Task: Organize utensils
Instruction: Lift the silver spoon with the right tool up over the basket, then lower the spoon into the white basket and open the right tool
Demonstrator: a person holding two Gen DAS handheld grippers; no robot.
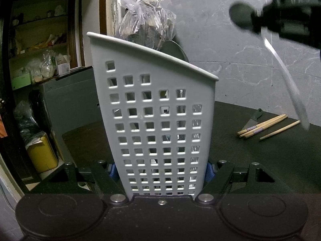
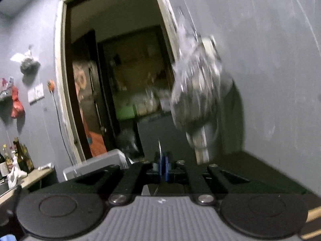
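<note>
Above the bench's right side: right gripper [image 1: 260,20], jaws clamped on a thin metal utensil [image 1: 289,84], long axis hanging down, right of the slanted rim of the utensil holder [image 1: 156,120]. Left gripper [image 1: 159,170] grips the holder's base, upright on the bench [image 1: 250,160]. Chopsticks [image 1: 262,127] lie near the right edge.

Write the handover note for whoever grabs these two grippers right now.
Left gripper: shut on the white perforated plastic utensil holder, upright on the dark table.
Right gripper: shut on a thin metal utensil, raised in the air right of the holder; blurred, type unclear.
Done: at least one grey utensil already stands inside the holder.
Left: drop the held utensil in, then the wooden chopsticks and the small green-handled tool lying on the table.
</note>
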